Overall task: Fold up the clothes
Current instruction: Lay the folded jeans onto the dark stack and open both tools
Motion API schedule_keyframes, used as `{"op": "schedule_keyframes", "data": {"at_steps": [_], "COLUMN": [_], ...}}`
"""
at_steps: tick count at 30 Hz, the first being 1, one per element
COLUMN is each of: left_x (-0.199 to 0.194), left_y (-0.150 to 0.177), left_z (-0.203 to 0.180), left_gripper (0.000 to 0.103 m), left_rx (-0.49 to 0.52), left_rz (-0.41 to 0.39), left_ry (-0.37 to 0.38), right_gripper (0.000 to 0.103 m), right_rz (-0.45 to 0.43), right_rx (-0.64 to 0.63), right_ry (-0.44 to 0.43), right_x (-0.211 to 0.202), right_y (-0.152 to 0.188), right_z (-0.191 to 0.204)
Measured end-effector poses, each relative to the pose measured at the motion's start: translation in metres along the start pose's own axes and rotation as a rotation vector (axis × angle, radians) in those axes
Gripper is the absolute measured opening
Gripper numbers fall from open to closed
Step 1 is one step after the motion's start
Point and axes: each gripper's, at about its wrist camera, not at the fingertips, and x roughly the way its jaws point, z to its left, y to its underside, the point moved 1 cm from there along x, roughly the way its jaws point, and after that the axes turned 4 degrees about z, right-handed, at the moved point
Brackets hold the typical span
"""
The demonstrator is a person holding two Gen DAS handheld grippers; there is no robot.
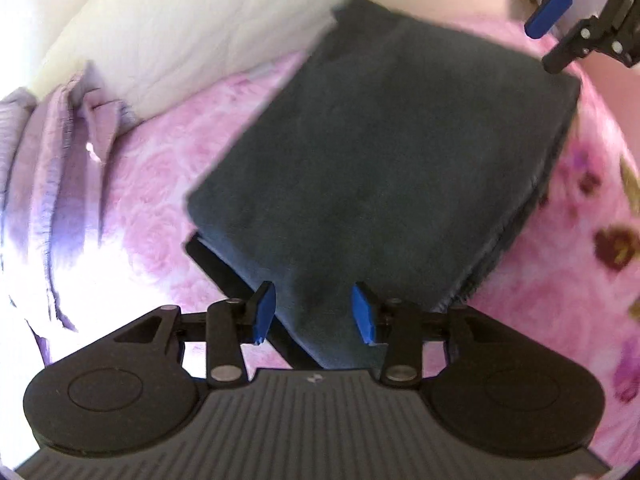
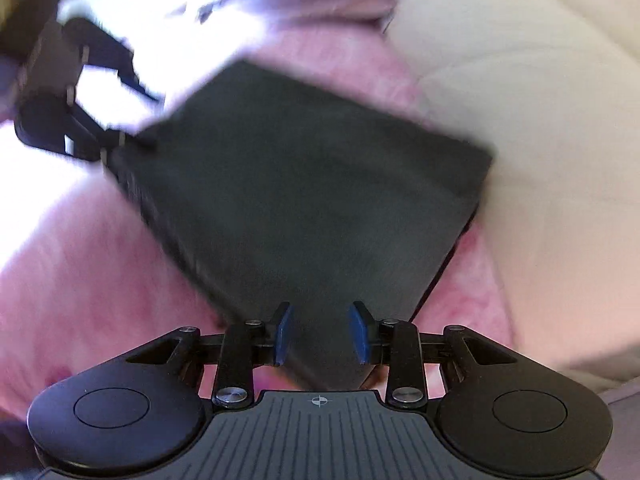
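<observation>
A dark grey garment [image 1: 380, 168], folded into a thick rectangle, lies on a pink flowered bedspread [image 1: 168, 184]. My left gripper [image 1: 314, 312] is open, its blue pads astride the garment's near corner. The right gripper [image 1: 560, 28] shows at the top right of the left wrist view, open by the garment's far corner. In the blurred right wrist view the garment [image 2: 300, 192] fills the middle and my right gripper [image 2: 320, 334] is open with its pads either side of the near corner. The left gripper [image 2: 80, 112] shows at the garment's far left corner.
A cream cushion or headboard [image 1: 192, 28] runs behind the bedspread and shows in the right wrist view [image 2: 540, 120]. A crumpled lilac cloth [image 1: 52, 168] lies at the left on the bed. The bedspread [image 2: 100, 264] surrounds the garment.
</observation>
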Motion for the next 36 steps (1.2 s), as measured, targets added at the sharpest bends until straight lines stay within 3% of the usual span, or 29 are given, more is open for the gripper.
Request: {"op": "schedule_keyframes", "data": {"at_steps": [4,10,12,14,17,19,22,25,32,36], "left_x": [0.003,0.056,0.070,0.077,0.084,0.083,0.078,0.057,-0.010,0.011], "left_y": [-0.014,-0.048,-0.052,-0.053,-0.051,-0.049,-0.045,-0.037,0.008,0.017], "left_z": [0.029,0.053,0.054,0.055,0.061,0.066,0.073,0.075,0.043,0.016], "left_gripper": [0.039,0.038,0.040,0.042,0.049,0.055,0.056,0.042,0.043,0.043], "left_rx": [-0.096,-0.157,-0.152,-0.145,-0.163,-0.192,-0.218,-0.229,-0.290,-0.242], "left_rz": [-0.005,0.008,0.006,-0.011,-0.022,-0.016,-0.012,-0.009,-0.023,0.027], "left_ry": [-0.015,0.026,0.017,0.004,0.003,0.012,0.034,0.018,0.072,0.084], "right_gripper": [0.034,0.034,0.034,0.034,0.034,0.034,0.035,0.035,0.035,0.035], "right_rz": [-0.077,-0.117,-0.091,-0.053,-0.066,-0.074,-0.071,-0.090,-0.126,-0.061], "right_rx": [0.044,0.138,0.171,0.205,0.195,0.174,0.194,0.239,0.184,0.183], "right_ry": [0.036,0.090,0.096,0.105,0.102,0.110,0.103,0.088,0.014,-0.028], "right_x": [-0.008,0.051,0.084,0.114,0.135,0.133,0.119,0.094,0.022,0.018], "right_y": [-0.022,-0.078,-0.098,-0.106,-0.113,-0.110,-0.105,-0.098,-0.041,-0.009], "right_z": [-0.030,-0.081,-0.096,-0.110,-0.122,-0.121,-0.121,-0.115,-0.046,-0.013]}}
